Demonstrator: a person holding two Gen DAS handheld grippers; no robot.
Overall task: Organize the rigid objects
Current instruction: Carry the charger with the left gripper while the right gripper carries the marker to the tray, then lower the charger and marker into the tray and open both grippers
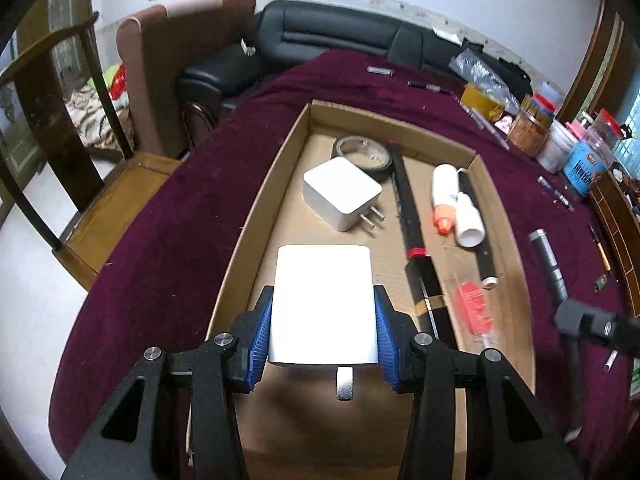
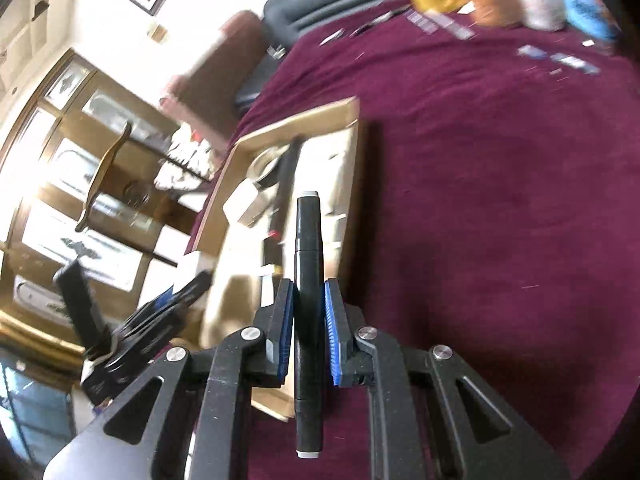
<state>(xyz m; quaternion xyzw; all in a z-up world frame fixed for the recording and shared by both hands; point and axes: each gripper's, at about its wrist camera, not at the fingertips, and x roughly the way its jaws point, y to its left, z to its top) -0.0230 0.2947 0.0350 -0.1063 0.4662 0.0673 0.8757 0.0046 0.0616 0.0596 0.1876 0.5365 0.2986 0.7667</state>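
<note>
My left gripper [image 1: 323, 304] is shut on a white charger block [image 1: 323, 300], held over the near end of a shallow cardboard box [image 1: 256, 208]. In the box lie another white plug charger [image 1: 342, 194], a tape roll [image 1: 364, 152], a long black stick [image 1: 412, 236], a white bottle with an orange tip [image 1: 446, 196] and a red plastic piece [image 1: 474, 308]. My right gripper [image 2: 308, 300] is shut on a black marker [image 2: 309, 280], held above the box's right edge [image 2: 354, 184]. The left gripper [image 2: 160, 312] shows at the left of the right wrist view.
The box sits on a maroon tablecloth [image 1: 160, 240]. A grey flashlight [image 1: 550, 260] and small pens lie right of the box. Jars and containers [image 1: 560, 136] crowd the far right. A black sofa [image 1: 320, 40] and wooden chair [image 1: 60, 100] stand beyond the table.
</note>
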